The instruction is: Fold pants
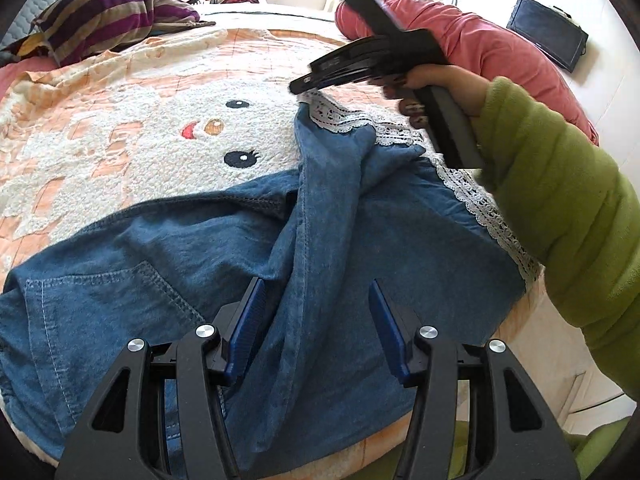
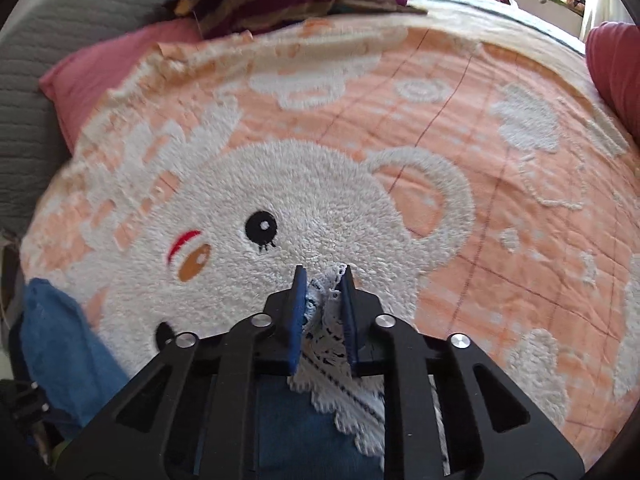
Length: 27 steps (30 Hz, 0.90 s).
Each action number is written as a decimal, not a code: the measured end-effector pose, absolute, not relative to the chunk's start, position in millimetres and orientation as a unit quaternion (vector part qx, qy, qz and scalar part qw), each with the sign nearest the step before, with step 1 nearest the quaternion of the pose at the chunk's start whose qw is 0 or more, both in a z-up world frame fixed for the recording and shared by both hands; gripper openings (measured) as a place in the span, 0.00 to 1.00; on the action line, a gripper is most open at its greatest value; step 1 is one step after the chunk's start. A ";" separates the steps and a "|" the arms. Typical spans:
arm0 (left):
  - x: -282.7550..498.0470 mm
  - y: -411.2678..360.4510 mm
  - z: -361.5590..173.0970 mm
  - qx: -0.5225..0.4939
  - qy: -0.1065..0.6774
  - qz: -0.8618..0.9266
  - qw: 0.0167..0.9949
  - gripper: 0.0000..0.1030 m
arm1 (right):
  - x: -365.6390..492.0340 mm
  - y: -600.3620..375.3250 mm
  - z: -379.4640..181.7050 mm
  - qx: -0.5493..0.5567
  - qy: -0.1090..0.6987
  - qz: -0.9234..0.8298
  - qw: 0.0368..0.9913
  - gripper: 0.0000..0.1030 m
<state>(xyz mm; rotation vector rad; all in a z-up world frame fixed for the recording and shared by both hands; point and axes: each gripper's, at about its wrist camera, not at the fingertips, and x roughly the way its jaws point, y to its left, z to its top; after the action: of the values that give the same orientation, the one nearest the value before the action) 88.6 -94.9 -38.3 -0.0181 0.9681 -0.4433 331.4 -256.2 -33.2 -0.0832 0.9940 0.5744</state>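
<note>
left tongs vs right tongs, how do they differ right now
The left tongs stand half open astride a ridge of the denim pants; the right tongs are shut on the lace hem. Left works the near end, right the far end. Both have blue pads.

Blue denim pants [image 1: 248, 240] with white lace hem [image 1: 472, 196] lie rumpled on the bed, one leg folded across the other.
</note>
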 end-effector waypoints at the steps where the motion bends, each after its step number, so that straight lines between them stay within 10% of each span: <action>1: 89.2 -95.1 -38.0 -0.008 0.460 -0.211 0.863 0.50 | 328.1 -262.0 -27.4 -0.032 0.464 0.273 0.842 0.10; 8: 95.1 -100.5 -32.7 0.002 0.439 -0.206 0.875 0.50 | 298.4 -306.3 15.0 0.010 0.419 0.279 0.864 0.09; 13: 90.1 -113.9 -31.1 0.040 0.433 -0.220 0.873 0.03 | 268.7 -337.2 43.3 0.024 0.392 0.273 0.878 0.08; 27: 45.3 -117.7 -15.4 0.095 0.392 -0.258 0.878 0.02 | 127.4 -421.9 52.8 0.063 0.363 0.243 0.897 0.07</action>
<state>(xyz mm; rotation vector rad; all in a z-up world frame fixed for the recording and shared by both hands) 45.3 -117.7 -15.4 0.1984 0.8166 -0.5384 127.4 -421.9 52.8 0.1310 0.7517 0.5041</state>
